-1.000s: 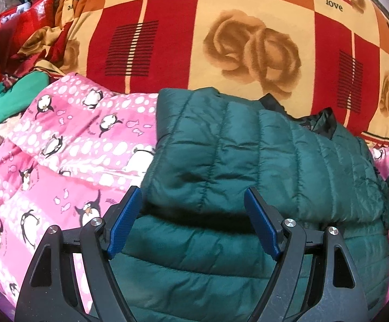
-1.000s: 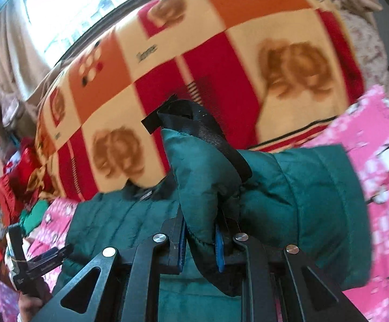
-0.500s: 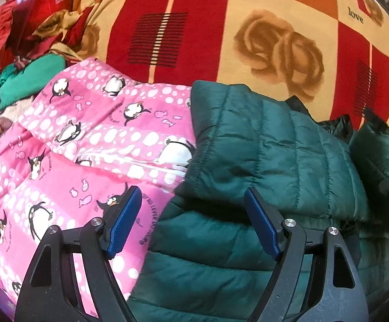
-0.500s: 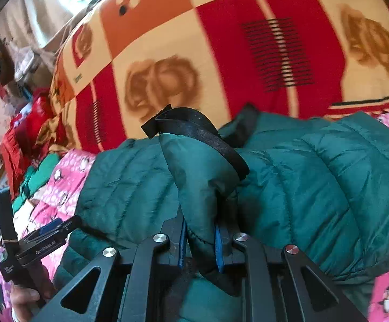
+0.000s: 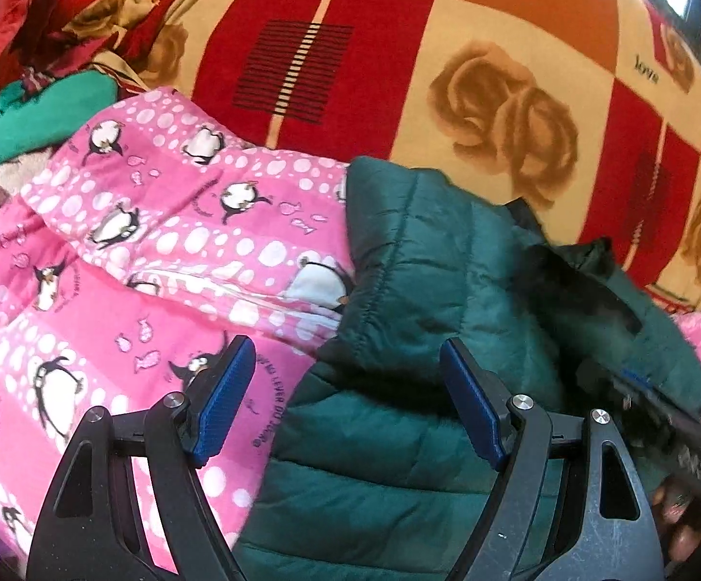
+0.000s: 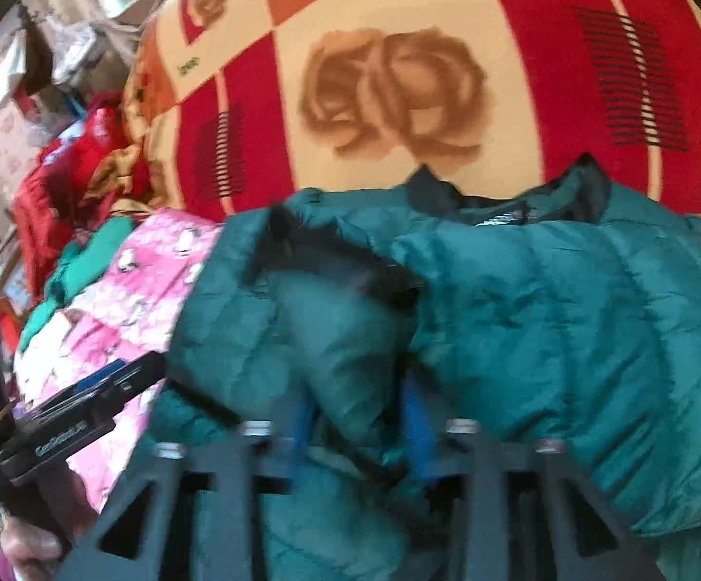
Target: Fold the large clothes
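My left gripper hangs wide and holding nothing over the pink penguin quilt, the green puffer jacket just ahead; my right gripper pinches the jacket's black-trimmed sleeve, checked rose blanket beyond
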A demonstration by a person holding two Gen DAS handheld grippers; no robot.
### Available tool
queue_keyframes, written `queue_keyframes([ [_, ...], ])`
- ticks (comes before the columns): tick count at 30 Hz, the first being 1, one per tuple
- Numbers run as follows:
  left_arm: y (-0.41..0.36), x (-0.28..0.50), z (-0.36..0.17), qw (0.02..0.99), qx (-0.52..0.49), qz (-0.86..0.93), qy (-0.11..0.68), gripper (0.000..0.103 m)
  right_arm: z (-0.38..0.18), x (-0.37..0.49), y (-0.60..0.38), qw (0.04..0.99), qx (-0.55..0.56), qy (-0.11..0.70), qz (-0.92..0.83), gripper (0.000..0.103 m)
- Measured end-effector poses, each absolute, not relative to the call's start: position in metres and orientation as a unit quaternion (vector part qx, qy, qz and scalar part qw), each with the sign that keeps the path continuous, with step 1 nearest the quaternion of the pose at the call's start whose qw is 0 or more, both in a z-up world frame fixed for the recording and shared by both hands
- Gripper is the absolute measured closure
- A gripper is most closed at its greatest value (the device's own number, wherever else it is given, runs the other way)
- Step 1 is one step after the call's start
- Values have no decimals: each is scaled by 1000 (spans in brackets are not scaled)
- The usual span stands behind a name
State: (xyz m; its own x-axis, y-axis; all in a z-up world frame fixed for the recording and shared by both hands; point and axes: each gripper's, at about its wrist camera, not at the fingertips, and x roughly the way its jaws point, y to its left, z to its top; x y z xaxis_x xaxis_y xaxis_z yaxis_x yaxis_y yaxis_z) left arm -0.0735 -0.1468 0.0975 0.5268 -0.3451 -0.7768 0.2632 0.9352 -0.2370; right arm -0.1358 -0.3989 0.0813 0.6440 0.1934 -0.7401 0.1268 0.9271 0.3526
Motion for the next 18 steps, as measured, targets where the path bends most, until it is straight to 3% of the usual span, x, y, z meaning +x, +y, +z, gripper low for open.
queue_keyframes([
  [2, -146, -74, 101, 869, -66, -188, 454, 24, 88, -142, -395, 888, 187, 418, 32, 32],
  [10, -166, -76, 120, 836, -141, -253, 467, 24, 117, -189, -423, 890, 188, 415, 16, 32],
  [18, -228, -79, 111, 811, -118, -264, 508, 23, 146, -252, -482, 901, 189, 389, -34, 32],
])
